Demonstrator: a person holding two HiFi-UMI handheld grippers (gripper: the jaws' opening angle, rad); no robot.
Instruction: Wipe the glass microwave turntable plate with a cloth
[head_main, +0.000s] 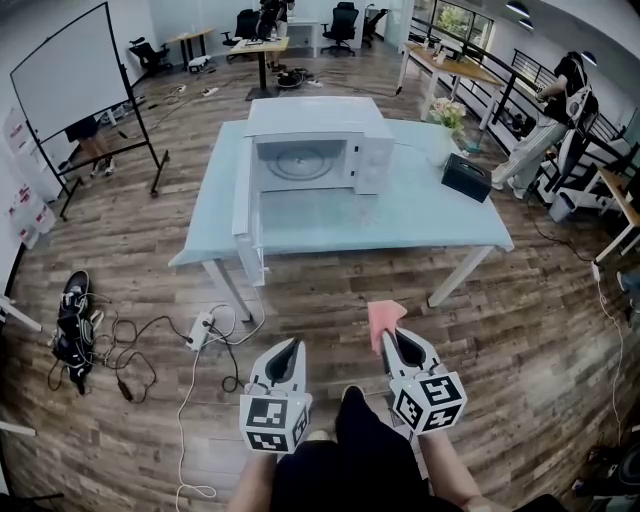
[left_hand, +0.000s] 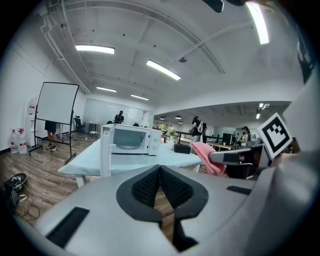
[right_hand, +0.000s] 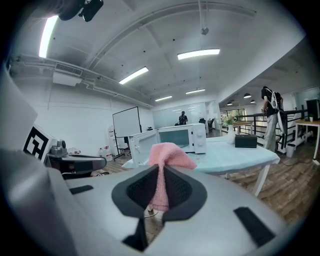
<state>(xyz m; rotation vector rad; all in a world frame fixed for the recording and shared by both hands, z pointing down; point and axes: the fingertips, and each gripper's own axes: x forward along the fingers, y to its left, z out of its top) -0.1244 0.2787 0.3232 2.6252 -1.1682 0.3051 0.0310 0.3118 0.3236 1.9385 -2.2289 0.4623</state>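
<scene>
The head view looks steeply down from high above. The desk (head_main: 330, 220) with the microwave (head_main: 318, 150) stands far off in the upper middle, and the left hand-held gripper (head_main: 290, 346) and the right hand-held gripper (head_main: 392, 338) are near the bottom. Each gripper view sits low and faces along its jaws to the same desk and microwave, with the other hand-held gripper at its side edge.

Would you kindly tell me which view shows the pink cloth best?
The right gripper view: the cloth sits close and large, pinched in the right claw. The head view shows only a small pink patch ahead of that claw; the left gripper view shows it from the side, draped.
</scene>
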